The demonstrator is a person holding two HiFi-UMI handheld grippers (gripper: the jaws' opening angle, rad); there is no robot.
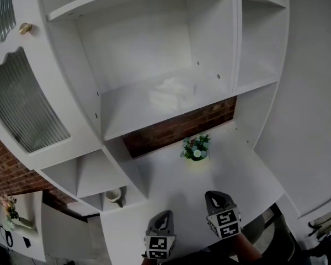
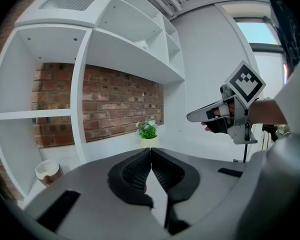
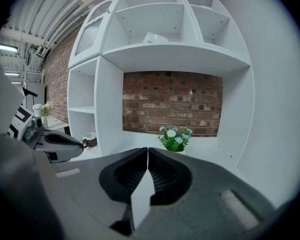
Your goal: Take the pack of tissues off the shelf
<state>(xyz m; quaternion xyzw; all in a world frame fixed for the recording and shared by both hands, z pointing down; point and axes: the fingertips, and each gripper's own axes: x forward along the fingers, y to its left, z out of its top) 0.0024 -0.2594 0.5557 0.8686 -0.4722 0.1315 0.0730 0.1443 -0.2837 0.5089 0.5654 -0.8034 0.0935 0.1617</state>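
Both claws are clenched and empty. The right claw (image 3: 147, 151) has its jaws pressed together along their length with nothing between them, and the left claw (image 2: 150, 151) is the same. Both sit low over the near edge of the counter (image 1: 209, 173), side by side and pointing toward the shelving, the right one slightly further in.

The pack of tissues (image 1: 171, 93) is untouched. It lies flat on the wide shelf (image 1: 127, 115) in the middle of the white unit, set back from the front lip and a little right of centre, well above and beyond both claws. It is pale against white boards, so its outline is soft. From the right gripper view only its top edge shows over the shelf front. It looks soft and light, so a clamp across its width should hold it, though the wrapper may give under the jaws.

Below that shelf is a strip of brick wall (image 1: 176, 127), and in front of it a small potted plant (image 1: 196, 148) stands on the counter, almost under the pack. A cup (image 1: 115, 195) sits in a low cubby to the left.

The reach has barely begun. I judge the right claw better placed, and it would need to rise, spread its jaws and clear the plant on the way up.
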